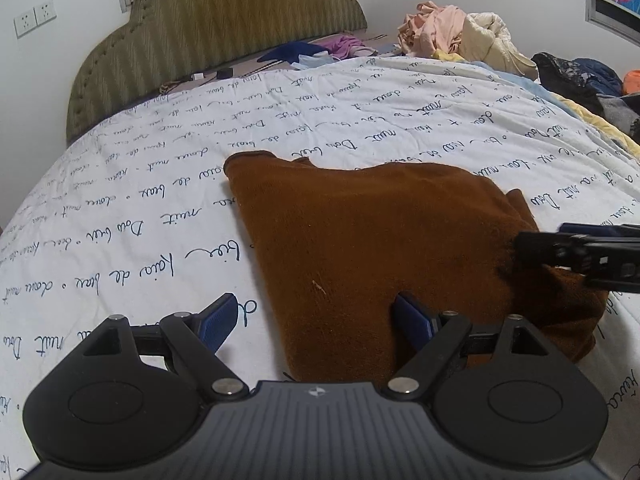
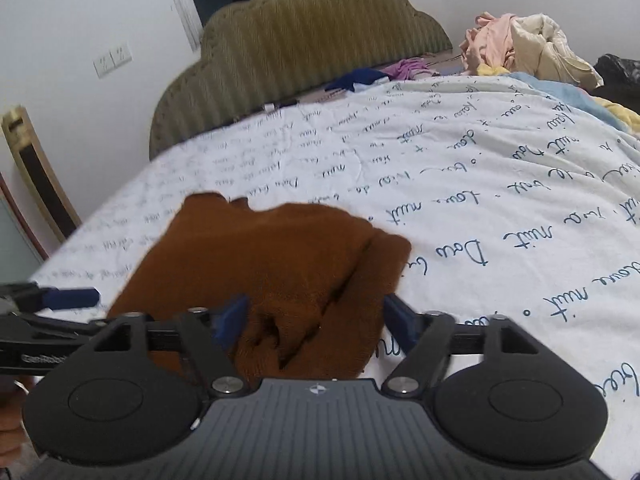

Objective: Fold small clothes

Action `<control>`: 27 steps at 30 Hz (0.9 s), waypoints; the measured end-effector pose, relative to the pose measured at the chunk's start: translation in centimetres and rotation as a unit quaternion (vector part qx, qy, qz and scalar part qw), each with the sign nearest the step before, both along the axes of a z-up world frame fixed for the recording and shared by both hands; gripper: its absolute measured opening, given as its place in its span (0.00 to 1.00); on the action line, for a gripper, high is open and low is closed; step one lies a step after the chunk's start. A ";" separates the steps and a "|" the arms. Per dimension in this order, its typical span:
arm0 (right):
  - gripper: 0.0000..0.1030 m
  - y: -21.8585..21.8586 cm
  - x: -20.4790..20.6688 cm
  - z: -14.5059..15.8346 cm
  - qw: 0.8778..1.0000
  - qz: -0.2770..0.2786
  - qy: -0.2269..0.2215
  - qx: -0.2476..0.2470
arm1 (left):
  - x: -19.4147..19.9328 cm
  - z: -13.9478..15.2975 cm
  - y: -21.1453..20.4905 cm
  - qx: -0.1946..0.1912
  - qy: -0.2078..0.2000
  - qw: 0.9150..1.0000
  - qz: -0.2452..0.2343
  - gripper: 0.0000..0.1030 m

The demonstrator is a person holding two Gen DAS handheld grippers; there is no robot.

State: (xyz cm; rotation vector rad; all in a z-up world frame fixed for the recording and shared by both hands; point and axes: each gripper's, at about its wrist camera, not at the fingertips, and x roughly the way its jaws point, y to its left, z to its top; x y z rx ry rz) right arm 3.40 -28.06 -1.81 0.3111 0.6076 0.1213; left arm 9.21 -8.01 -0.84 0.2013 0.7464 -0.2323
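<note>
**Brown garment lies between your two tongs, both released**

One brown garment [image 1: 360, 248] lies on the bed's white quilt with script print [image 1: 140, 208], partly folded; in the right wrist view a doubled layer runs along its right side, and the near end is bunched into soft ridges; its long axis runs away from you toward the green headboard [image 1: 216, 40], leaning a little left.

Your left tongs [image 1: 320, 320] stand wide apart and grip nothing; one blue pad [image 1: 218, 316] hangs over bare quilt, the other over the garment's near left part, so the left edge of the cloth passes between the jaws.

Your right tongs [image 2: 316, 320] are also spread; the bunched near end sits between the pads, but neither pad presses on it, so the cloth is let go; from the left wrist view the same tongs [image 1: 532, 248] reach in from the right at the garment's near right edge.

The right hand looks the nearer to the rumpled end; the left is nearer the flat left edge; judged from this, the next fold likely turns on taking the near end and carrying it along the long axis toward the headboard.

Count: one garment in work, two tongs, one heap of unfolded clothes [image 1: 460, 32] by the far wall, well apart.
</note>
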 end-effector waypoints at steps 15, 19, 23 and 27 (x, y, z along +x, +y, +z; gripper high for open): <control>0.86 -3.5 0.1 -3.3 0.980 0.051 0.067 0.182 | 2.1 -2.1 6.5 -0.210 0.097 0.973 0.012 0.83; 0.85 -1.9 1.6 -3.4 0.979 0.072 0.069 0.180 | 2.9 -3.3 6.9 -0.294 0.148 0.944 -0.004 0.83; 0.84 0.0 2.8 -3.4 0.978 0.091 0.069 0.172 | 2.2 -4.3 5.8 -0.311 0.163 0.936 -0.022 0.82; 0.64 0.9 3.4 -3.3 0.979 0.086 0.071 0.172 | 1.8 -4.1 5.5 -0.268 0.146 0.952 -0.013 0.40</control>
